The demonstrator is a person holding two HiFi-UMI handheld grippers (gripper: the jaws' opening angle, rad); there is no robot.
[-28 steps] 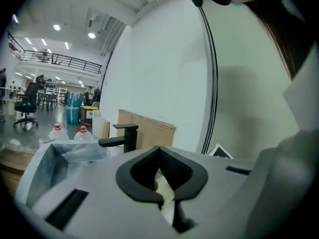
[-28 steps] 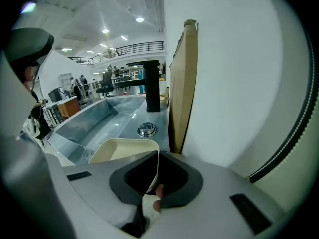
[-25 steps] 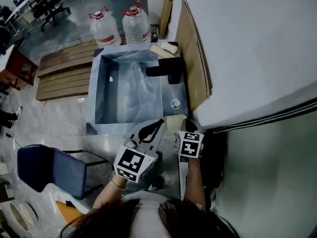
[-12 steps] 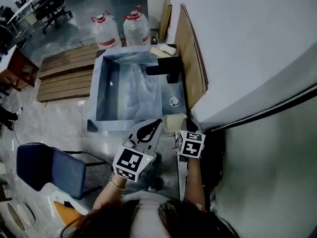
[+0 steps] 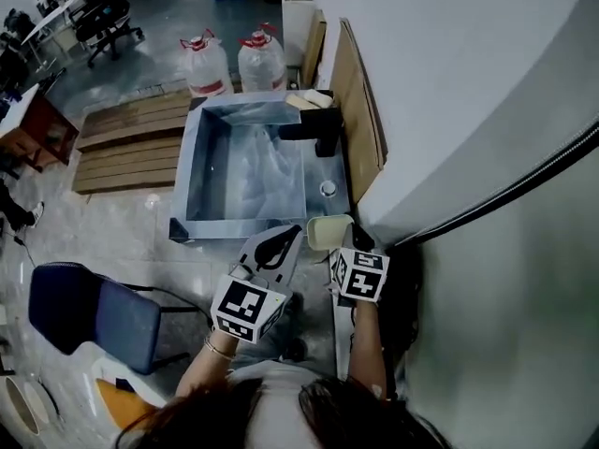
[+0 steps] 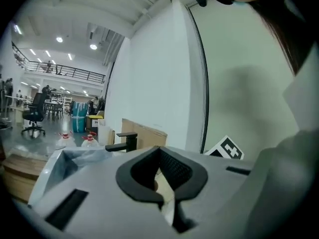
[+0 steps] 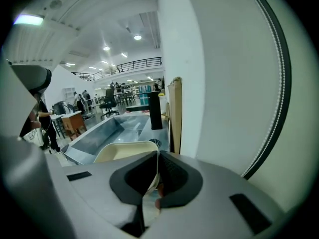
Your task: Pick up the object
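Your right gripper (image 5: 343, 243) clamps the cream bowl (image 5: 325, 231) at the near edge of the sink (image 5: 234, 223), wall (image 5: 449, 82) close; left gripper (image 5: 284, 238) closed, empty

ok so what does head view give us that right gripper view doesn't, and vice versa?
Head view only: the two water jugs, the wooden pallets and the blue chair.
Right gripper view only: the right gripper close up, tongs shut on the thin rim of the cream dish, plus the mezzanine railing and ceiling lights.
Both: the cream dish, the steel sink, the black faucet and the cardboard sheet leaning on the wall.
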